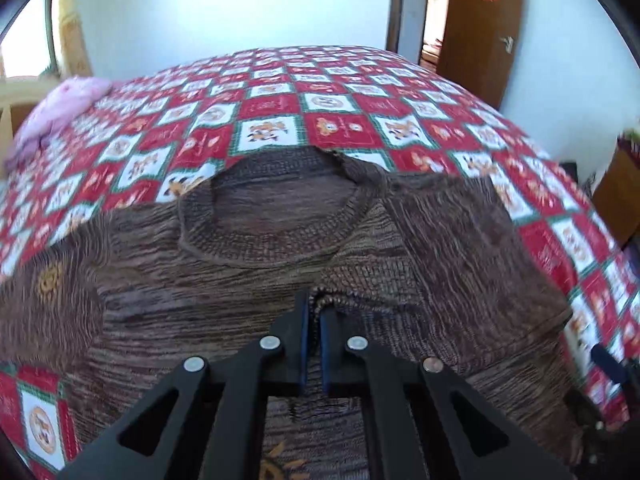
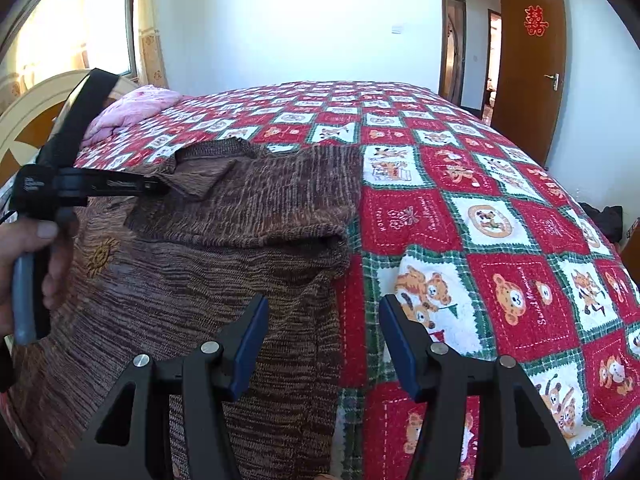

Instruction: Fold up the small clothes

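Observation:
A small brown knit sweater [image 1: 240, 280] lies on the bed, neck opening facing away. One sleeve is folded across its body. My left gripper [image 1: 314, 312] is shut on the ribbed cuff of that sleeve, over the chest. In the right wrist view the sweater [image 2: 240, 240] fills the left half, and the left gripper [image 2: 160, 188] shows side-on at the left, held by a hand. My right gripper [image 2: 324, 312] is open and empty, low over the sweater's right edge.
The bed has a red, white and green checked quilt [image 2: 480, 220]. A pink blanket [image 2: 132, 108] lies by the headboard at the far left. A brown door [image 2: 532, 60] stands open at the back right.

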{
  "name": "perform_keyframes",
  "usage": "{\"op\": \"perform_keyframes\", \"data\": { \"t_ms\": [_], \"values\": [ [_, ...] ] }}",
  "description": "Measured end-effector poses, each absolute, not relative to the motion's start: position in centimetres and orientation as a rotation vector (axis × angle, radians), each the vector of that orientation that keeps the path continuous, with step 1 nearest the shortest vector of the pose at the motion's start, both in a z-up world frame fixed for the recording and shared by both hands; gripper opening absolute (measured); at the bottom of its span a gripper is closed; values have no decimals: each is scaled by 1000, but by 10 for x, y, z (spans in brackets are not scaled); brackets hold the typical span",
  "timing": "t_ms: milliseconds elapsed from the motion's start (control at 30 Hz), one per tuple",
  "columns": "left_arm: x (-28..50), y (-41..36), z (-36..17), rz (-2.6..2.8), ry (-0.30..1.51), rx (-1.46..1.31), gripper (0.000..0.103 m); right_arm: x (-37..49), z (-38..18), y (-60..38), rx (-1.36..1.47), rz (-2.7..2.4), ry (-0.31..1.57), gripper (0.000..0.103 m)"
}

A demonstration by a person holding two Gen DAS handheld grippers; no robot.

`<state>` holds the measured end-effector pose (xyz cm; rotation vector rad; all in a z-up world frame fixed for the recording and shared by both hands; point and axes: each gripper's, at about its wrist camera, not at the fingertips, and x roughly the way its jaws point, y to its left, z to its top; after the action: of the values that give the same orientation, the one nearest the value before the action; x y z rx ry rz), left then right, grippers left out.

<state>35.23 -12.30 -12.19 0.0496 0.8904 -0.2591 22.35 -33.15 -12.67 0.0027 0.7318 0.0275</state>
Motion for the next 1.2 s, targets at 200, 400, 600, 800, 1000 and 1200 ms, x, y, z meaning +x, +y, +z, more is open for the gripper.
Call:
{"op": "perform_keyframes", "data": {
  "t_ms": [200,400,600,800,1000,1200],
  "values": [
    [358,-97,-117,-291,929,-130,5,222,-125,-334,9,13,717,58],
    [369,-88,-143,-240,1003,-152,5,223,-127,-331,1,13,726,58],
    [376,-63,-142,-90,961,-171,36,223,-128,-331,1,13,734,58],
    [375,-40,-147,10,959,-200,46,221,-126,-329,-4,22,722,58],
    [344,-73,-137,-9,859,10,80,224,-99,-330,35,53,661,58],
    [348,-88,-144,-31,873,85,83,289,-86,-308,138,272,780,59]
  ]
}}
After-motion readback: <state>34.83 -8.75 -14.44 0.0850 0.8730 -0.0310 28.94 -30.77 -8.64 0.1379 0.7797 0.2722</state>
